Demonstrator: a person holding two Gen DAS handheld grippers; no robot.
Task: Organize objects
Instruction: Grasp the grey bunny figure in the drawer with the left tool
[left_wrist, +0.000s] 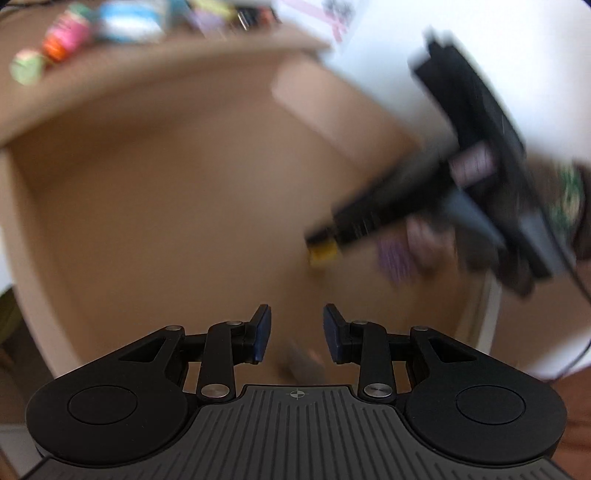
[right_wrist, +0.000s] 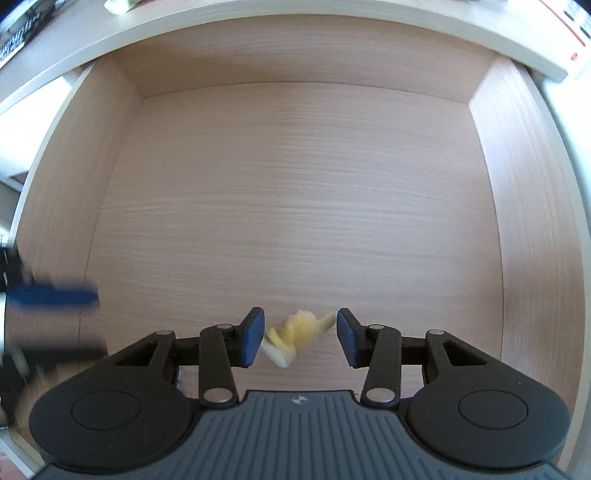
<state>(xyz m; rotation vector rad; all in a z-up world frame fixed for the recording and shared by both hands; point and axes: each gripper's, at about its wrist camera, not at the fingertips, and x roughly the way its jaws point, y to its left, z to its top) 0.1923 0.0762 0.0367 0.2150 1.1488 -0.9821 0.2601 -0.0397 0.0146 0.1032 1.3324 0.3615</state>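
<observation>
Both views look down into a bare wooden drawer (right_wrist: 295, 192). In the right wrist view my right gripper (right_wrist: 300, 334) has a small pale yellow fluffy thing (right_wrist: 299, 332) between its blue pads, touching both. The left wrist view shows that gripper (left_wrist: 325, 240) coming in from the right with the yellow thing (left_wrist: 322, 256) at its tip, low over the drawer floor (left_wrist: 177, 206). My left gripper (left_wrist: 297, 330) has its pads apart. Only a faint blurred shape lies low between them, clear of the pads. It also appears blurred at the left edge of the right wrist view (right_wrist: 88, 321).
Beyond the drawer's far rim (left_wrist: 155, 77) lie blurred colourful things: a green round one (left_wrist: 26, 66), a pink and orange one (left_wrist: 66, 35) and a blue and white one (left_wrist: 129, 22). A white surface (left_wrist: 517, 55) lies to the right. Drawer walls (right_wrist: 532, 221) close in both sides.
</observation>
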